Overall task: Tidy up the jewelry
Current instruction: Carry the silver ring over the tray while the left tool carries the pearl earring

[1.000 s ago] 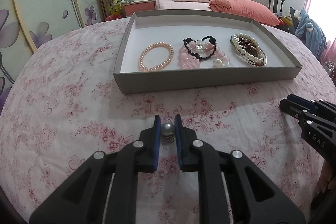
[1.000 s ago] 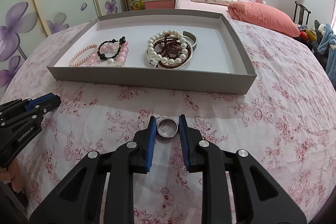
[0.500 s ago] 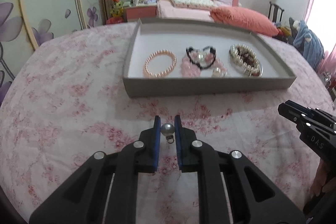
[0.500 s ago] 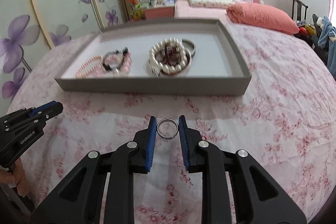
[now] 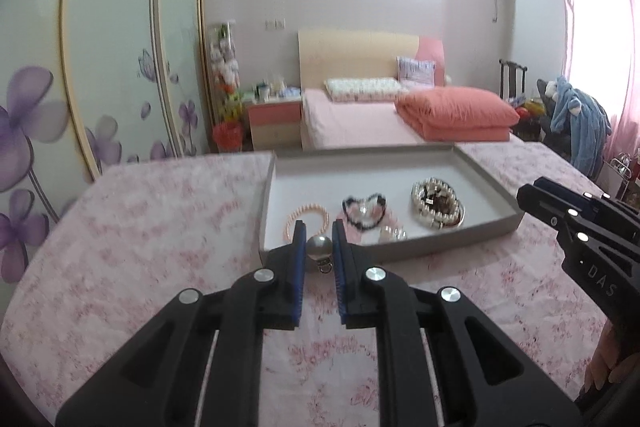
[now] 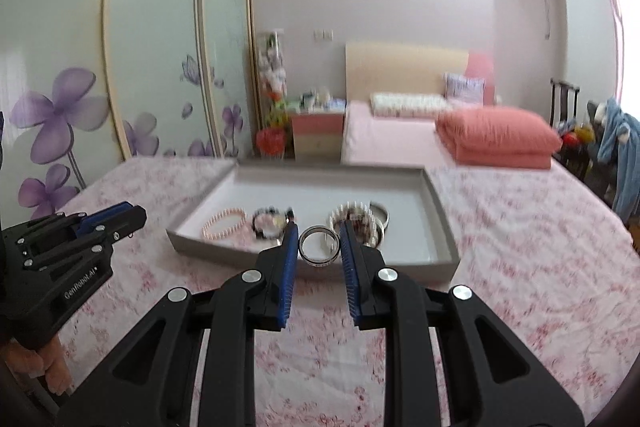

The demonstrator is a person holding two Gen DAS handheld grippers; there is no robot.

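Clearly both hands are carrying something small toward the grey tray (image 5: 496, 227), which sits on the pink floral tablecloth (image 5: 132, 247) and already holds the sorted pieces. The left tongs (image 5: 318, 247) are clamped on a silver bead pendant (image 5: 319, 246), pinched at the very tips of the blue pads so that its little loop hangs free below; it is held clear of the table, just short of the tray's near wall. The right tongs (image 6: 320, 245) are closed across a silver ring (image 6: 319, 246), gripped by its outer edge so that the hole faces the camera, and it too hangs in front of the near wall. Such a fingertip grip looks chosen so that each piece can be let go cleanly onto the tray floor without the tongs knocking its neighbours. Inside the tray, along the near side, a pink pearl bracelet (image 5: 307, 221) lies toward the left wall, a black and pink beaded bracelet (image 5: 364, 213) beside it, and a white pearl bracelet (image 5: 436, 207) coiled with a dark one toward the right; a silver bangle (image 6: 381, 214) sits just behind that coil. The back half of the tray is bare, so I would guess the two small pieces are meant for open floor there, or for gaps between the bracelets. The risk, as I judge it, is the smooth round bead slipping from so slight a hold.
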